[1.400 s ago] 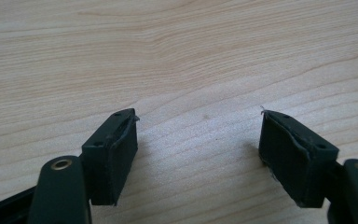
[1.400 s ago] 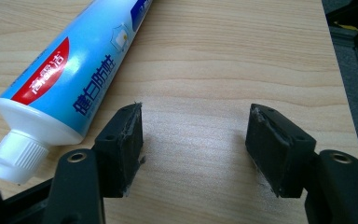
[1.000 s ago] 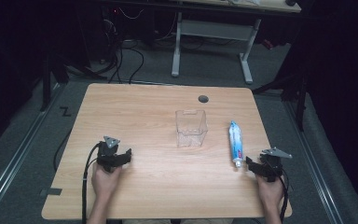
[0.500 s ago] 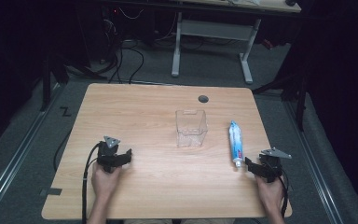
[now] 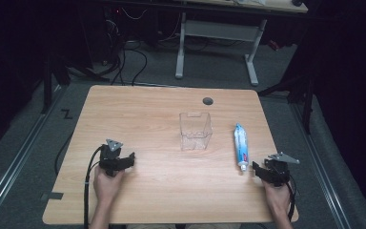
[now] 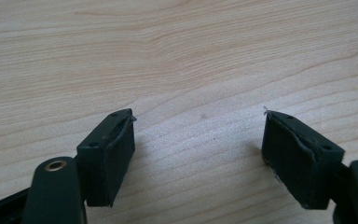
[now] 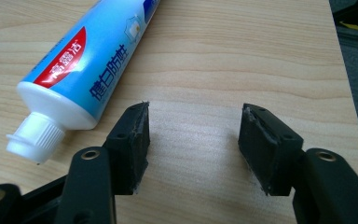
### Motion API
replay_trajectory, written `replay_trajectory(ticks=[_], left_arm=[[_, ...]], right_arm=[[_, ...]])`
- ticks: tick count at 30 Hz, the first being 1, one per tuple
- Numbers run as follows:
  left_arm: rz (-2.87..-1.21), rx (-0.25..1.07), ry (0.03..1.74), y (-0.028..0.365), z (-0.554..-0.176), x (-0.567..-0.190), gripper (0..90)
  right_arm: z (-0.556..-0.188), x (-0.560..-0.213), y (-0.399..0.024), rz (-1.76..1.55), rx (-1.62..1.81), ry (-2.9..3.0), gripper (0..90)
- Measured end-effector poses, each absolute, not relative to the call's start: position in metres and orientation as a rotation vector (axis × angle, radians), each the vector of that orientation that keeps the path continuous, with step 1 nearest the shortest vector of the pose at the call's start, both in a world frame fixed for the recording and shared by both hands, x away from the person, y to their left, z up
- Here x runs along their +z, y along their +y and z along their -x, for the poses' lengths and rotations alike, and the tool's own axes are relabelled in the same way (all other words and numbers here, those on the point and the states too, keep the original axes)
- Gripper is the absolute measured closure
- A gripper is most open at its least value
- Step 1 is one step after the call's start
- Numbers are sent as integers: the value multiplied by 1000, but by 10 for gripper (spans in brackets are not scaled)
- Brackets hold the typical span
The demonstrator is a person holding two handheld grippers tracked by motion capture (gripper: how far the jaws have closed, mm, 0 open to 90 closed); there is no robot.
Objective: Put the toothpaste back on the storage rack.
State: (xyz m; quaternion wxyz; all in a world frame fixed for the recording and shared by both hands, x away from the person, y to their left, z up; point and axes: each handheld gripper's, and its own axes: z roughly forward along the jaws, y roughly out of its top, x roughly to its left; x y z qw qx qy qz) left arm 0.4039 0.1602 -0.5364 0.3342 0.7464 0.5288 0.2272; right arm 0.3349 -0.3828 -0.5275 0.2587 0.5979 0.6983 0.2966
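Toothpaste, a blue-and-white plastic tube [image 5: 240,146], lies untouched on the wooden worktop [image 5: 147,119] beside the clear plastic box [image 5: 195,130]; the right gripper [image 7: 193,144], its jaws just closing but apart on nothing, waits near the cap; the left gripper [image 6: 198,154] is open and empty; everything is left.

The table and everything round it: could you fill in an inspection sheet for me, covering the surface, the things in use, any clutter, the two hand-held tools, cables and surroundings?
Surface: light wooden table, with a round cable hole near the far edge.
Job's things: toothpaste tube lying flat, cap toward the person; clear plastic box upright mid-table, apart from the tube.
Clutter: nothing seen.
Grippers: left tool open on bare wood; right tool open beside the tube's cap, nothing between the jaws, which have just been closing.
Cables: a black cable trails from the left tool; loose cables on the floor beyond.
Surroundings: grey floor, white-legged desk behind, dark room.
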Motion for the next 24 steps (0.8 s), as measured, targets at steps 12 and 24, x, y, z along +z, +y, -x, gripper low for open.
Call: replay_trajectory(ticks=[12, 24], left_arm=[[-1946, 594, 1381, 160, -404, -537, 261], [-1945, 595, 1382, 160, -404, -537, 260]], right_arm=[[-323, -520, -385, -1631, 847, 1884, 476], [-307, -515, -380, -1590, 871, 1891, 491]])
